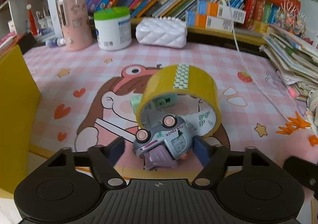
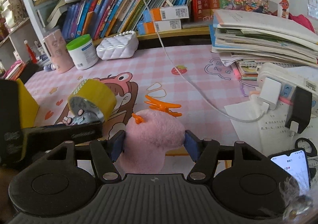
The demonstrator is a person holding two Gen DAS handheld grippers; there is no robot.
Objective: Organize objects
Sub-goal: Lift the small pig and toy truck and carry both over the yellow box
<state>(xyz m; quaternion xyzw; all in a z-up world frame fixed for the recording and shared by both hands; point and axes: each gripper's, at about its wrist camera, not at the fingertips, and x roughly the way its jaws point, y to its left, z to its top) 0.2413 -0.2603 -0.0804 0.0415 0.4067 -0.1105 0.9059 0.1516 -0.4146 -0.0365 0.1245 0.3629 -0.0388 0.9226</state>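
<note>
A blue-grey toy car [image 1: 165, 140] with pink wheels lies on its side on the pink checked mat [image 1: 79, 69], on top of a purple toy [image 1: 159, 159]. My left gripper [image 1: 159, 147] stands astride it. The right pad is at the car's side, but a strip of mat shows beside the left pad. A yellow tape roll [image 1: 178, 94] leans over the car, with a mint-green thing [image 1: 137, 102] behind it. My right gripper [image 2: 155, 144] is shut on a pink plush toy [image 2: 155, 132] with orange tufts. An orange hair clip [image 2: 163, 105] lies just beyond it.
A yellow box [image 1: 15, 104] stands at the left. At the back are a pink cup [image 1: 74, 21], a green-lidded white tub [image 1: 112, 29] and a white quilted purse [image 1: 161, 32]. A white cable [image 1: 248, 69] crosses the mat. Stacked books [image 2: 264, 41], a power strip [image 2: 288, 82] and a phone [image 2: 292, 166] fill the right.
</note>
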